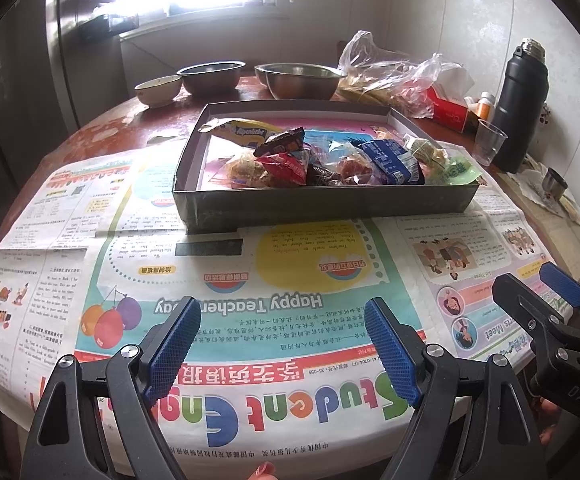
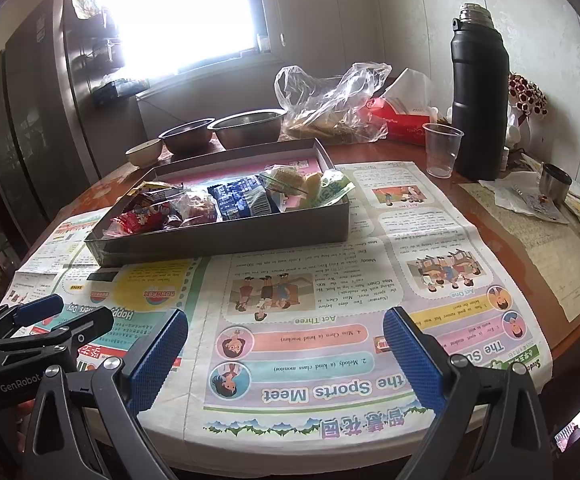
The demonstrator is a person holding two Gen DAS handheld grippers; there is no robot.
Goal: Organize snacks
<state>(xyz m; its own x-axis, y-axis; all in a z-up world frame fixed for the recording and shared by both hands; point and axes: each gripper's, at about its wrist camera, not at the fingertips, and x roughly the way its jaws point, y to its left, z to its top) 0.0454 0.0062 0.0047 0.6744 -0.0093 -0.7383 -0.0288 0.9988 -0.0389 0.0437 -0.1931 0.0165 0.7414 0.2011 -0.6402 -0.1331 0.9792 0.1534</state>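
The snacks point(image 1: 322, 160) lie heaped in the shallow grey box point(image 1: 322, 200) on the newspaper point(image 1: 249, 280), toward the far side of the table. The packets are judged light, soft and crinkly, with slippery film and crushable contents; grip a sealed end flap or pinch lightly across the middle. Left gripper point(image 1: 285, 344) and right gripper point(image 2: 285, 352): jaws spread wide, empty, touching nothing, well short of the box

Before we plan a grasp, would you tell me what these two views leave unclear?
- Snacks low in the box: hidden by its near wall and upper wrappers, both views.
- Steel bowls: contents hidden by rims.
- Plastic bag: contents blurred by crinkled film.
- Window: overexposed.
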